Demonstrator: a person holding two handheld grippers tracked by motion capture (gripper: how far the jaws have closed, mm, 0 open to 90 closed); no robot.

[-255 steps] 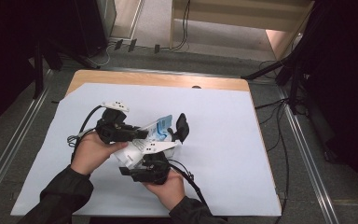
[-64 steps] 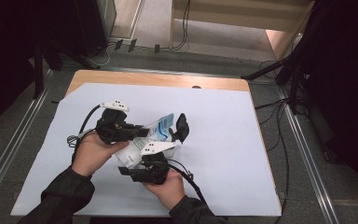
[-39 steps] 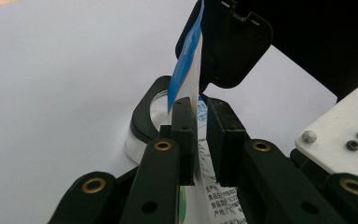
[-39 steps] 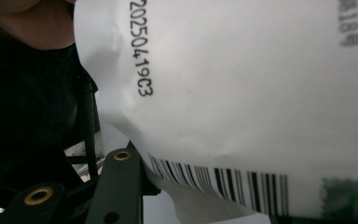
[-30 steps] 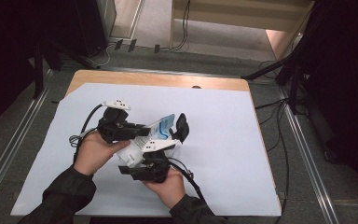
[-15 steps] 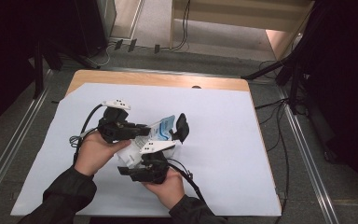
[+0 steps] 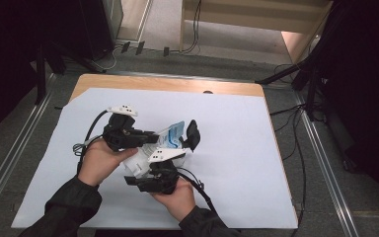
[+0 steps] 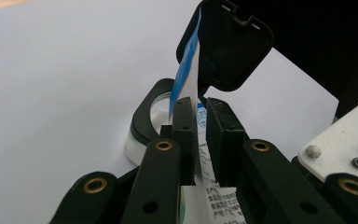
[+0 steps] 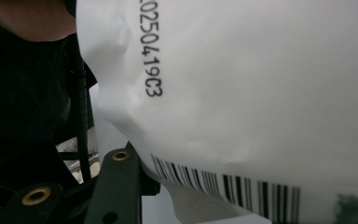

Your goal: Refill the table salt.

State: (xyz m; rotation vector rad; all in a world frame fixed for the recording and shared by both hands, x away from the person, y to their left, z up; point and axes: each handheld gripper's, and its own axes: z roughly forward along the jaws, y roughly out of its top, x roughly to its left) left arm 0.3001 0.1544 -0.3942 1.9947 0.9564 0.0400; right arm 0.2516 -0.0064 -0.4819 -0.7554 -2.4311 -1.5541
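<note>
Your left gripper [image 8: 198,135] pinches the white-and-blue printed plastic pouch's [image 8: 190,74] upper edge; your right gripper [image 7: 170,160] clamps its white body near you.

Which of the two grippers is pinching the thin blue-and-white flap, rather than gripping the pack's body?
The left gripper: its jaws clamp the flap edge-on. The right gripper holds the white pack.

Wooden table [image 7: 128,83]; white sheet [image 7: 237,148] covering top.

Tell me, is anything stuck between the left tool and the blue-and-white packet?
No, nothing visible. The left tool pinches the packet's thin edge directly. A black hinged lid stands open beyond it, past the jaws.
</note>
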